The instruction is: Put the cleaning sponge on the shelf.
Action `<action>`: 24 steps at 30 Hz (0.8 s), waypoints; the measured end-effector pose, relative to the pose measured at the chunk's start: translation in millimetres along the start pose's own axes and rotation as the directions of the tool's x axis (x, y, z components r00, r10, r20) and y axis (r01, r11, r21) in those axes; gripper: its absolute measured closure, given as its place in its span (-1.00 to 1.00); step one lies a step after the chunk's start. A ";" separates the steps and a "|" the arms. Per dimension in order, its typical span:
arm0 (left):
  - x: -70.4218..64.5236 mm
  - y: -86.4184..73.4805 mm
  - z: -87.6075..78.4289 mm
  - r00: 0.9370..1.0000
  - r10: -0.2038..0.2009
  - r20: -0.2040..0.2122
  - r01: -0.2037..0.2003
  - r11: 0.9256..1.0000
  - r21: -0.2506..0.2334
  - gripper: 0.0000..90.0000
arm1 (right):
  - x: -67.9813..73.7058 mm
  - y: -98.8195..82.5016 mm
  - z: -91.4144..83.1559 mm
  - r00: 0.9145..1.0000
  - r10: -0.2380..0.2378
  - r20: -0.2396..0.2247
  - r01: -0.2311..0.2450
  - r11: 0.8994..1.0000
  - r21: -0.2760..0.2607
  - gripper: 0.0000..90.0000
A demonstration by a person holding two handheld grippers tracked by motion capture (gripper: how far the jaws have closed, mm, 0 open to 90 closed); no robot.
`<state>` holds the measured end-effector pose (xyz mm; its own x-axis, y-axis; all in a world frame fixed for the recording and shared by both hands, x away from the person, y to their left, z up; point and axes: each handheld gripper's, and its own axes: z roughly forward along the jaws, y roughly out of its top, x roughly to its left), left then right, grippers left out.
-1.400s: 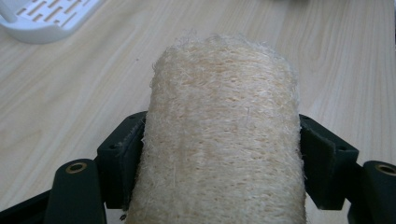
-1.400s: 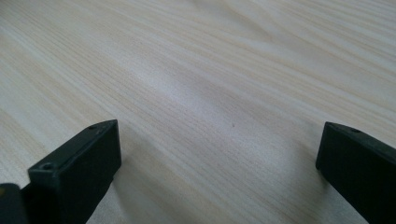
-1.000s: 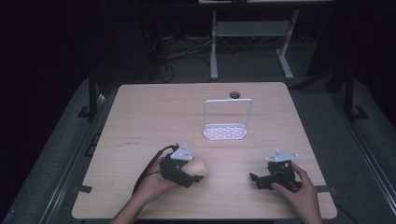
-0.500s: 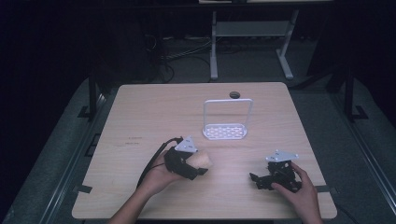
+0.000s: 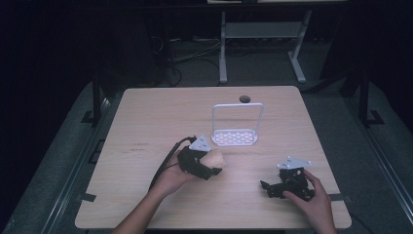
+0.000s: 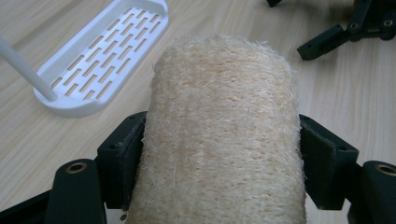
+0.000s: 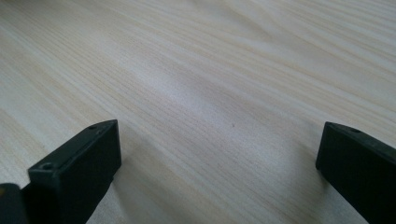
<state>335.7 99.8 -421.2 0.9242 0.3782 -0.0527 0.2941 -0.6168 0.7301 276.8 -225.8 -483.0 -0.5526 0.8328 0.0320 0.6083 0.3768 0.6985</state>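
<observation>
A pale, fibrous loofah roll (image 6: 224, 126) sits clamped between the two black jaws of my left gripper (image 5: 207, 165), which is shut on it; in the high view the loofah (image 5: 214, 158) pokes out toward the right, just above the table. A white slotted rack (image 5: 234, 137) with a tall wire loop stands a little beyond it, and appears as the rack (image 6: 100, 60) at the upper left of the left gripper view. My right gripper (image 5: 272, 187) rests low at the front right of the table, open, with bare wood between its jaws (image 7: 219, 135).
The wooden table (image 5: 146, 122) has a small dark round hole (image 5: 244, 99) near its far edge. A metal stand (image 5: 263, 29) and cables lie on the floor behind the table. The right gripper's jaw tips (image 6: 327, 39) show at the top right of the left gripper view.
My left gripper has carried the loofah forward and to the right, closer to the white rack. The right gripper has stayed where it was.
</observation>
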 end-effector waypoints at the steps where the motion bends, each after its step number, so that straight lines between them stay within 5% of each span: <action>1: 0.7 0.8 1.1 1.000 -0.003 -0.001 0.003 1.000 0.000 -0.43 | 0.0 0.0 0.0 1.000 0.000 0.000 0.000 1.000 0.000 -1.00; 24: 18.0 17.6 28.2 0.999 -0.027 -0.031 0.026 1.000 -0.006 -0.42 | 0.0 0.0 0.0 1.000 0.000 0.003 0.000 1.000 0.000 -1.00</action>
<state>364.4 76.3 -428.5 0.9080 0.4159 -0.0509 0.3169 -0.6022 0.7328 276.8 -225.8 -483.0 -0.5513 0.8338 0.0297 0.6081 0.3772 0.6986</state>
